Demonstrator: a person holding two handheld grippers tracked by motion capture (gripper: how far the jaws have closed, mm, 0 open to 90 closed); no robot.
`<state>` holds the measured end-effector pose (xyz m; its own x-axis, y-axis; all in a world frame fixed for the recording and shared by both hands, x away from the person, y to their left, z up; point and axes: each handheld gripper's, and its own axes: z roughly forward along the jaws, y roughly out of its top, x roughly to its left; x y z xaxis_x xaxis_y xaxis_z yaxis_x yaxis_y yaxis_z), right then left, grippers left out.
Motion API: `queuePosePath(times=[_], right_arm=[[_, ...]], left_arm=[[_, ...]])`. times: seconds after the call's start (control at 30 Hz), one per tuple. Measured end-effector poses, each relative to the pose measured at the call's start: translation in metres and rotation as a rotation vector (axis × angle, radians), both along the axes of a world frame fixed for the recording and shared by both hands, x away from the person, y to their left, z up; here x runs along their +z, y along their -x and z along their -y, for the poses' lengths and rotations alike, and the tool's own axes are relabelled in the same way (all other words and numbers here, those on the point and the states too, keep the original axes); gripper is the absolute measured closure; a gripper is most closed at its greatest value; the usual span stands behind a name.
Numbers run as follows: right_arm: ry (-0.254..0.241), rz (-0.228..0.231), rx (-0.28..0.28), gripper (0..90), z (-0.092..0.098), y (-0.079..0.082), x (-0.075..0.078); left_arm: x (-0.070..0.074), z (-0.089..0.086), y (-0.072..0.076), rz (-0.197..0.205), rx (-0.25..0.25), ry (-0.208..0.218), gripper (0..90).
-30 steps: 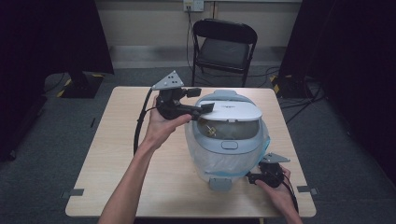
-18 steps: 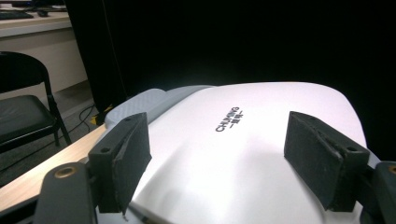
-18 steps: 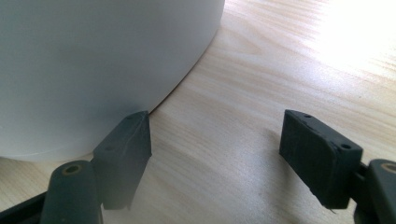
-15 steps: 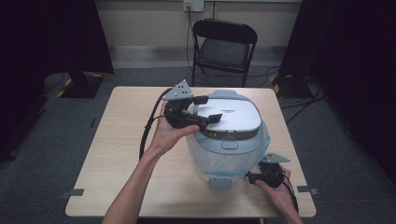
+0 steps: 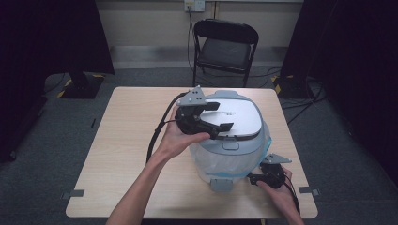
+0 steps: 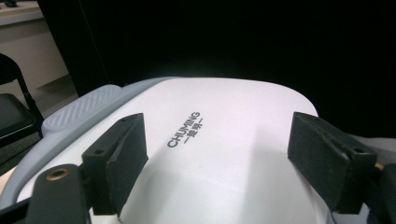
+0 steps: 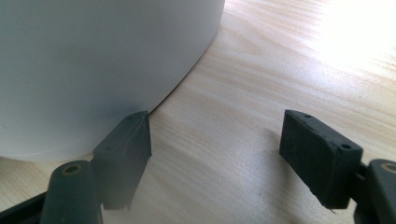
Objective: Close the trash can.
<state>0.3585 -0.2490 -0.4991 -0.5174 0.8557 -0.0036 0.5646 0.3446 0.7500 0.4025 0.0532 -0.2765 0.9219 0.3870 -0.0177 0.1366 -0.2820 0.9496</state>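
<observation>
Left hand-held gripper hovers over the white lid of the rice cooker, jaws just opening, nothing between them; the right hand-held gripper sits low at the cooker's base, also open. Bare wooden surface spreads left, a folding chair behind. Left gripper view: the lid lies under 2 spread jaws. Right gripper view: 1 jaw stands against the cooker wall, open surface beyond.

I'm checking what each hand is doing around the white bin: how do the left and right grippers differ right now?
The left gripper hangs high over the white bin's lid, where its jaws have just been opening; the right gripper sits low at the bin's base on the wooden table. The left has lid under it, the right has bare tabletop between its jaws. Both are open and hold nothing.
</observation>
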Motion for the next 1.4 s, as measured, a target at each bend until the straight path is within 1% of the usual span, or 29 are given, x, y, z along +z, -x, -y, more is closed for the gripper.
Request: queuePosePath(times=[0.13, 0.17, 0.2, 0.23, 0.27, 0.37, 0.5, 0.63, 0.77, 0.8, 0.83, 0.9, 1.0, 1.03, 1.07, 1.1, 1.17, 1.2, 1.23, 1.27, 1.3, 1.33, 1.4], right_arm=[[0.0, 0.0, 0.0, 24.0, 0.0, 0.0, 0.0], [0.0, 0.0, 0.0, 24.0, 0.0, 0.0, 0.0], [0.001, 0.001, 0.0, 24.0, 0.0, 0.0, 0.0], [0.0, 0.001, 0.0, 24.0, 0.0, 0.0, 0.0], [0.001, 0.001, 0.0, 24.0, 0.0, 0.0, 0.0], [0.001, 0.001, 0.0, 24.0, 0.0, 0.0, 0.0], [0.001, 0.001, 0.0, 24.0, 0.0, 0.0, 0.0], [0.001, 0.001, 0.0, 23.9, 0.0, 0.0, 0.0], [0.001, 0.001, 0.0, 24.0, 0.0, 0.0, 0.0], [0.001, 0.001, 0.0, 24.0, 0.0, 0.0, 0.0], [0.002, 0.001, 0.0, 23.9, 0.0, 0.0, 0.0], [0.001, 0.001, 0.0, 24.0, 0.0, 0.0, 0.0], [0.002, 0.002, 0.0, 24.0, 0.0, 0.0, 0.0], [0.002, 0.002, 0.0, 24.0, 0.0, 0.0, 0.0], [0.002, 0.001, -0.001, 24.0, 0.0, 0.0, 0.0], [0.003, 0.002, -0.001, 23.9, 0.0, 0.0, 0.0], [0.002, 0.002, -0.001, 23.9, 0.0, 0.0, 0.0], [0.002, 0.002, -0.001, 23.9, 0.0, 0.0, 0.0], [0.003, 0.002, -0.001, 23.9, 0.0, 0.0, 0.0], [0.002, 0.002, -0.001, 23.9, 0.0, 0.0, 0.0], [0.002, 0.002, -0.001, 23.9, 0.0, 0.0, 0.0], [0.002, 0.002, -0.001, 23.9, 0.0, 0.0, 0.0], [0.002, 0.001, -0.001, 23.9, 0.0, 0.0, 0.0]], left_arm=[[-0.006, -0.001, 0.001, -0.008, -0.008, -0.007, 18.8], [-0.008, -0.002, 0.002, -0.007, -0.005, -0.011, 18.8], [-0.009, -0.001, 0.003, 0.004, -0.001, -0.01, 18.6], [-0.009, -0.001, 0.004, 0.005, 0.0, -0.009, 18.6], [-0.009, -0.001, 0.006, 0.0, 0.001, 0.001, 18.6], [-0.009, 0.0, 0.008, 0.013, -0.003, -0.012, 18.4], [-0.01, 0.001, 0.008, 0.02, -0.011, -0.009, 18.2], [-0.012, 0.001, 0.01, 0.028, 0.002, -0.002, 18.2], [-0.012, 0.001, 0.01, 0.032, 0.002, -0.002, 18.2], [-0.012, 0.002, 0.011, 0.037, 0.003, -0.011, 18.3], [-0.011, 0.002, 0.012, 0.039, 0.007, -0.011, 18.4], [-0.009, 0.003, 0.013, 0.056, 0.013, -0.036, 18.5], [-0.009, 0.003, 0.015, 0.058, 0.014, -0.041, 19.4], [-0.009, 0.004, 0.015, 0.069, 0.009, -0.078, 21.5], [-0.01, 0.004, 0.016, 0.064, -0.008, -0.058, 25.7], [-0.01, 0.005, 0.017, 0.063, -0.002, -0.059, 27.7], [-0.008, 0.007, 0.02, 0.085, 0.011, -0.082, 27.8], [-0.007, 0.007, 0.02, 0.086, 0.013, -0.083, 27.8], [-0.008, 0.007, 0.02, 0.07, 0.002, -0.076, 27.7], [-0.009, 0.006, 0.019, 0.054, -0.007, -0.06, 27.7], [-0.01, 0.006, 0.018, 0.058, -0.01, -0.058, 27.4], [-0.01, 0.006, 0.018, 0.054, -0.008, -0.048, 27.1], [-0.011, 0.005, 0.017, 0.055, -0.004, -0.043, 24.2]])
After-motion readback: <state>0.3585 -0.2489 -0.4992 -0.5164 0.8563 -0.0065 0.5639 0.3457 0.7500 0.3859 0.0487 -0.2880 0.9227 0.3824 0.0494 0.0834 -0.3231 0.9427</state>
